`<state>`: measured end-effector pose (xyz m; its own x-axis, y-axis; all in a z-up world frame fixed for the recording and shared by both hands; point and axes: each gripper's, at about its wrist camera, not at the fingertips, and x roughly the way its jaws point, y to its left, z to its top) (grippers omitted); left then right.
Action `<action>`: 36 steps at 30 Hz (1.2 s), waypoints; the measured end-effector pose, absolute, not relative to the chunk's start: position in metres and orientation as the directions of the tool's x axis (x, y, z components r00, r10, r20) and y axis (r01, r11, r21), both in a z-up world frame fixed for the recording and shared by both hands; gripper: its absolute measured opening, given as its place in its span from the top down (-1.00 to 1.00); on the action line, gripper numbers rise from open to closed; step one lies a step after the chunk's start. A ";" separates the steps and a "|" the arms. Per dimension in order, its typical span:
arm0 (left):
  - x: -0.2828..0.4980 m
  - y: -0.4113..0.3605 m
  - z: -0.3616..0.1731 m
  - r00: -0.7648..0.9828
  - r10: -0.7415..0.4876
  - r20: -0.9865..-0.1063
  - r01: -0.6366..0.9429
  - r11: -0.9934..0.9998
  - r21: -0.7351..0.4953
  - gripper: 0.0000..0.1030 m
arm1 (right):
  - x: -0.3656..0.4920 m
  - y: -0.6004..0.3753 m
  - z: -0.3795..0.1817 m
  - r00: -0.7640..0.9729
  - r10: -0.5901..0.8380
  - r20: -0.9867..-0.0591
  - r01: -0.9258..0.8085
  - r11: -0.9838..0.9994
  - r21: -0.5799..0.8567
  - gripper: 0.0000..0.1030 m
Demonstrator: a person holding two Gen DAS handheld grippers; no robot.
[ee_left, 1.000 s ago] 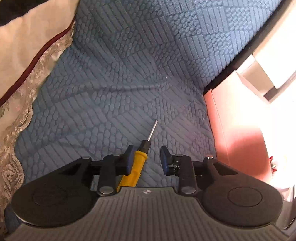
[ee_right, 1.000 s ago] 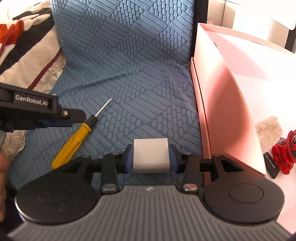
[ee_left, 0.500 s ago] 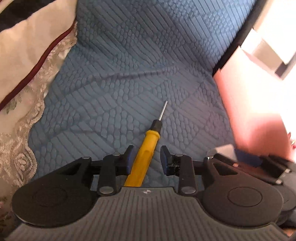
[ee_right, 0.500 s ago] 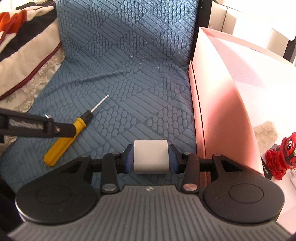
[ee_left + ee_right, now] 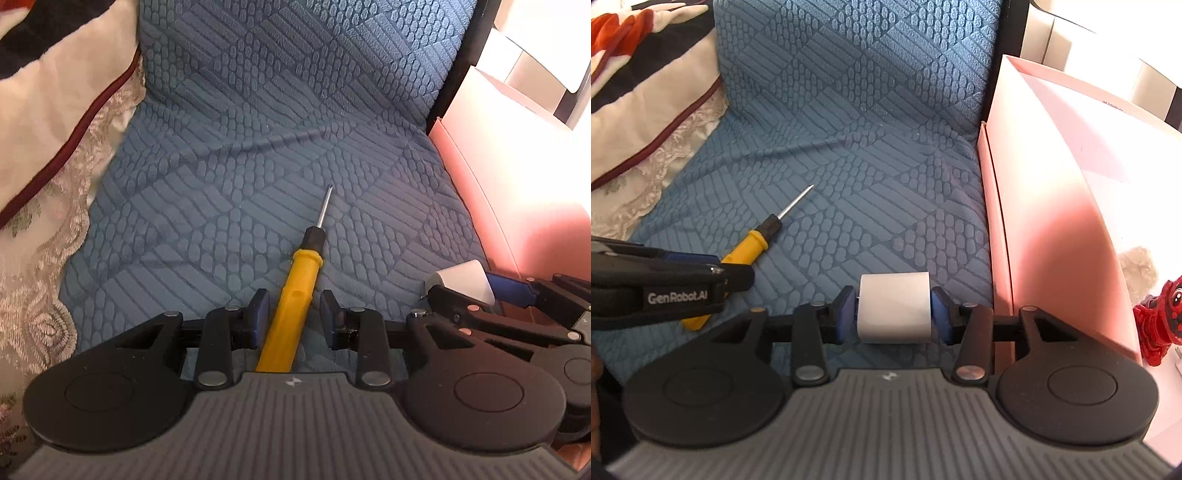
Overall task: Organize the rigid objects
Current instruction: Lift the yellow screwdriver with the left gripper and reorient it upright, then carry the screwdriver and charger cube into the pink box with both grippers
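A yellow-handled screwdriver (image 5: 295,295) lies on the blue textured cushion (image 5: 258,147), tip pointing away. My left gripper (image 5: 294,318) is open, its jaws on either side of the handle without pinching it. It also shows in the right wrist view (image 5: 665,291), over the screwdriver (image 5: 753,243). My right gripper (image 5: 894,314) is shut on a white block (image 5: 894,308), held above the cushion next to the pink box (image 5: 1052,221). The block (image 5: 461,280) also shows at the right of the left wrist view.
The pink box's wall (image 5: 498,206) borders the cushion on the right. Inside it stand a red toy figure (image 5: 1160,321) and a fuzzy beige item (image 5: 1137,266). A white, lace-edged pillow (image 5: 48,147) lies at the left.
My left gripper has moved so the screwdriver handle now lies centred between its open jaws. My right gripper, still holding the white block, has come alongside at the right.
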<state>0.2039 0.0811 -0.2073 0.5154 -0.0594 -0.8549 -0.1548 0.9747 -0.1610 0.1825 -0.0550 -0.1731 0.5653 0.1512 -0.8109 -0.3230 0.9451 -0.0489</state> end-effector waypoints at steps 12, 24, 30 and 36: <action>0.206 0.087 -0.199 0.562 -0.086 -0.822 -0.174 0.960 -0.220 0.59 | 0.174 -0.056 -0.165 0.601 0.130 -0.789 -0.295 0.953 -0.068 0.13; 0.174 0.105 -0.167 0.635 -0.184 -0.751 -0.215 0.891 -0.401 0.60 | 0.154 -0.061 -0.137 0.602 0.177 -0.779 -0.306 0.952 -0.020 0.13; 0.152 0.106 -0.152 0.662 -0.213 -0.719 -0.236 0.851 -0.469 0.60 | 0.147 -0.073 -0.112 0.603 0.199 -0.773 -0.301 0.954 0.011 0.13; 0.144 0.099 -0.119 0.693 -0.226 -0.685 -0.213 0.843 -0.493 0.60 | 0.138 -0.088 -0.088 0.604 0.200 -0.771 -0.289 0.957 0.022 0.13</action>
<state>0.1444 0.0993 -0.1195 0.6926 -0.2257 -0.6851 -0.2130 0.8434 -0.4932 0.1377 -0.0880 -0.0875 0.6043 0.2001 -0.7713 -0.2886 0.9572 0.0223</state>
